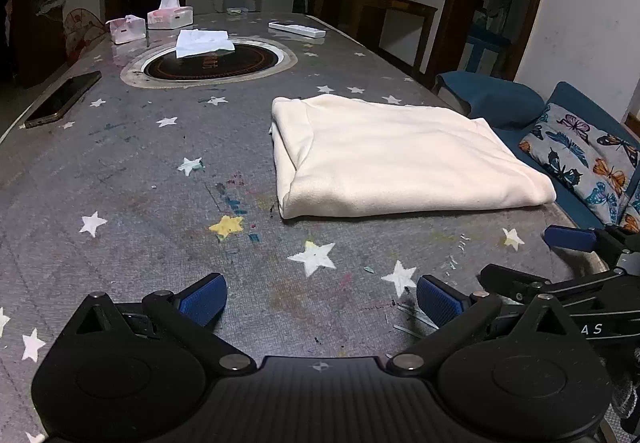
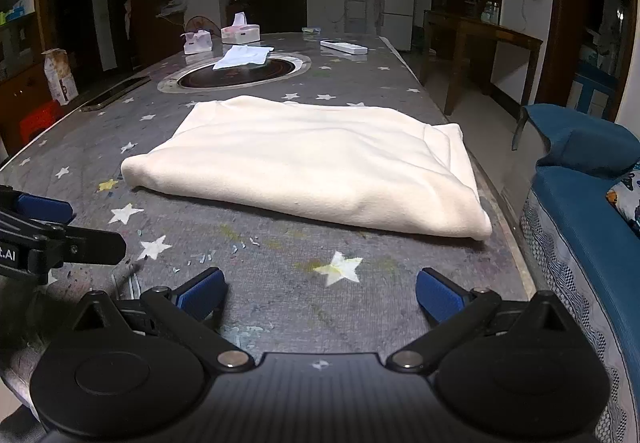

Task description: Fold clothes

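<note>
Left gripper [image 1: 322,301]: blue-padded fingers [image 1: 204,299] spread wide apart, holding nothing, poised over bare worktop [image 1: 140,179] at its near edge. Its tip also shows at the left edge of the right wrist view.

Right gripper [image 2: 320,295]: fingers [image 2: 438,297] likewise spread wide, empty, above the near edge of the worktop; it sits just right of the left gripper, whose view catches it at the right edge.

Cream garment [image 2: 312,159]: folded into a thick rectangular bundle, lying flat on the worktop toward its right side, its right end close to the worktop's right edge. It lies beyond both pairs of fingers, apart from them, with a strip of star-printed grey cover between. From the left gripper it sits ahead and to the right; from the right gripper, directly ahead.

Other items, far half of worktop: round inset cooktop [image 1: 208,63] with a white cloth [image 1: 204,41] over its far rim; two tissue packs [image 1: 170,15] at far left; white remote [image 1: 296,29] at far right; phone [image 1: 64,99] along the left edge.

Beside the worktop, right: blue sofa [image 2: 592,227] with a butterfly-print cushion [image 1: 588,159].
</note>
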Available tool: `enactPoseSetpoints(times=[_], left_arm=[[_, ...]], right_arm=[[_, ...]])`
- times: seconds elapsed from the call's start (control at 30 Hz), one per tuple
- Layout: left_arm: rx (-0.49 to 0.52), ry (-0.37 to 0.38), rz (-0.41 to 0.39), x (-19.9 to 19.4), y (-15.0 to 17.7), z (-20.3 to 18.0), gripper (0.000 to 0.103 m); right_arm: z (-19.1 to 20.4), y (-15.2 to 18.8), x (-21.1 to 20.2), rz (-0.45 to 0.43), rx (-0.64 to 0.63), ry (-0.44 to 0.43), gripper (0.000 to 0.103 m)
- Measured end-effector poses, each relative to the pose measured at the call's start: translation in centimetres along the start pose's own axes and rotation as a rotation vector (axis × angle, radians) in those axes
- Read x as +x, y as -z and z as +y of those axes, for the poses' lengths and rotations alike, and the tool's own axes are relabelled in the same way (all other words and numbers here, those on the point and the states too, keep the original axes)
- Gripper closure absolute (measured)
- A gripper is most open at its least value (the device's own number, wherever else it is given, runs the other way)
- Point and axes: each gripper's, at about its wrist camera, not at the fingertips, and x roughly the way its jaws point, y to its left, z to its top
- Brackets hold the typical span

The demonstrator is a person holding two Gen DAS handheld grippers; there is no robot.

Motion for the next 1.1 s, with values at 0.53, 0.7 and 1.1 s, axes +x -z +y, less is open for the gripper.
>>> enactPoseSetpoints(times=[0.53, 0.7, 1.1], left_arm=[[0.022, 0.004, -0.011, -0.6, 0.1, -0.9, 0.000], [0.024, -0.007, -0.015, -0.8, 0.1, -1.0, 0.000], [0.035, -0.010, -0.037, -2.0, 0.4, -1.7, 0.000]], right_arm=[[0.1, 0.0, -0.7, 0.001, 0.014, 0.018, 0.000], [0.2, 0.0, -1.1, -0.012, 0.019, 0.033, 0.000], [0.2, 0.3, -2.2, -0.030, 0.038, 0.038, 0.000]])
